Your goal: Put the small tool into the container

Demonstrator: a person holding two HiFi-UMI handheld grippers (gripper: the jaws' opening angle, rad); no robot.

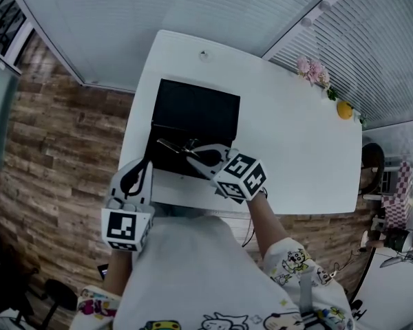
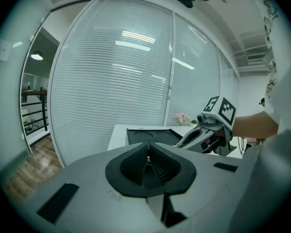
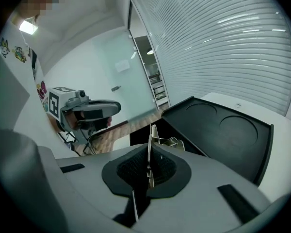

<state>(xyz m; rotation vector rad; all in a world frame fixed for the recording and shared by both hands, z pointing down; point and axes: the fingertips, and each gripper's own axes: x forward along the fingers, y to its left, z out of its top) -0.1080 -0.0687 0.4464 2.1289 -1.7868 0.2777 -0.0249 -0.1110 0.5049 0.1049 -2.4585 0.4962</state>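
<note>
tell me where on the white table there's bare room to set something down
The widest bare patch is the white table right of the black container, running to the pink flowers and yellow object at the far right edge. A narrow strip lies beyond the container's lid. Crowded: the near-left edge, with the left claw, the right claw and the container.

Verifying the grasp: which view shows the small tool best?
Right gripper view: the small tool stands edge-on, clamped between the right gripper's pads. Head view shows only a thin sliver over the black container. Left gripper view: I can't make it out.
</note>
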